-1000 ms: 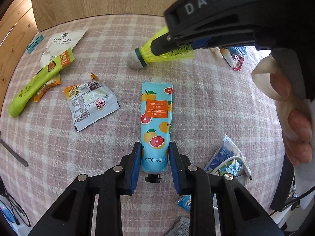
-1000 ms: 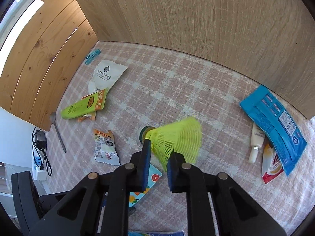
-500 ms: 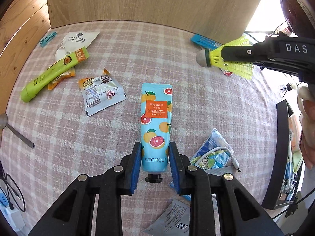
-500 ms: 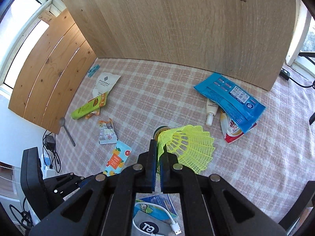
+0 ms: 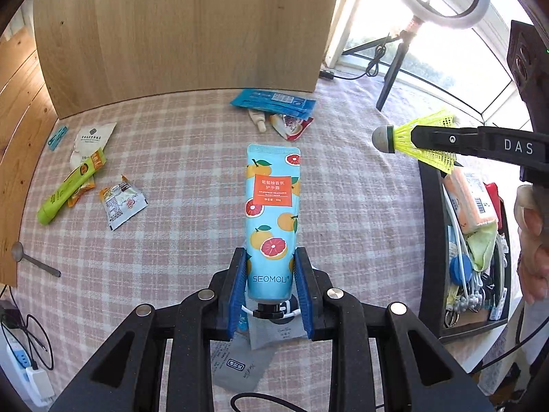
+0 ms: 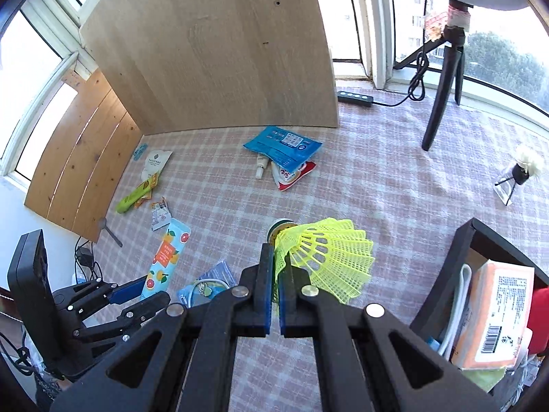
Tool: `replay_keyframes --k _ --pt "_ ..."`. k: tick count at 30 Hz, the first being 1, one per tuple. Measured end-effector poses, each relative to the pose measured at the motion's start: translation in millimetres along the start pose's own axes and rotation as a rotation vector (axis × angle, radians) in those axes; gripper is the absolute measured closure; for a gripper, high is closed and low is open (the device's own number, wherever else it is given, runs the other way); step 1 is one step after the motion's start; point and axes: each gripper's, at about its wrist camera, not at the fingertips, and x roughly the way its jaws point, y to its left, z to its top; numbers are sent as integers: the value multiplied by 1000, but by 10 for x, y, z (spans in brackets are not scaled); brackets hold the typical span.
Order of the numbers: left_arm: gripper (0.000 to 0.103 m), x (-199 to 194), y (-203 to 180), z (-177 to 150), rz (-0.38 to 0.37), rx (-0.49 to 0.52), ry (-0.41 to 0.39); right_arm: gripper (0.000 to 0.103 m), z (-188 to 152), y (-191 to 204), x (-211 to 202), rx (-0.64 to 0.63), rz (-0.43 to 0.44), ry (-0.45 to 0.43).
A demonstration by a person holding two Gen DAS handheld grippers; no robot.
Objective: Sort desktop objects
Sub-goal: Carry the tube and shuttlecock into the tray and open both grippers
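Observation:
My left gripper [image 5: 271, 267] is shut on a blue hand cream tube [image 5: 272, 213] with orange fruit print, held above the checked tablecloth; the tube [image 6: 168, 254] and the left gripper [image 6: 137, 292] also show in the right wrist view. My right gripper [image 6: 276, 267] is shut on the skirt of a yellow shuttlecock [image 6: 322, 257], cork forward. In the left wrist view the shuttlecock [image 5: 411, 137] hangs at the right, beside a black box [image 5: 429, 240] full of items.
The black box [image 6: 459, 257] stands at the table's right edge. A green tube [image 5: 68, 185], snack sachets [image 5: 120, 202], a spoon [image 5: 31, 261], a blue packet [image 5: 274, 101] and a grey pouch [image 5: 243, 360] lie on the cloth. A wooden panel [image 5: 185, 34] stands behind, a tripod [image 6: 442, 82] far right.
Both grippers have risen and drawn back from the table with their objects. The right gripper has carried the shuttlecock further right, towards the black box.

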Motion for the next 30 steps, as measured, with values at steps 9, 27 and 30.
replay_keyframes --k 9,27,30 --pt "77 -9 -1315 76 -94 183 -10 100 -463 -869 -788 131 -90 -74" --pt "77 -21 -3349 -446 -279 551 56 100 -1409 -2424 -1746 387 -262 -123" --pt "77 14 -3524 -465 -289 570 63 100 -1481 -2532 -1786 404 -276 -122"
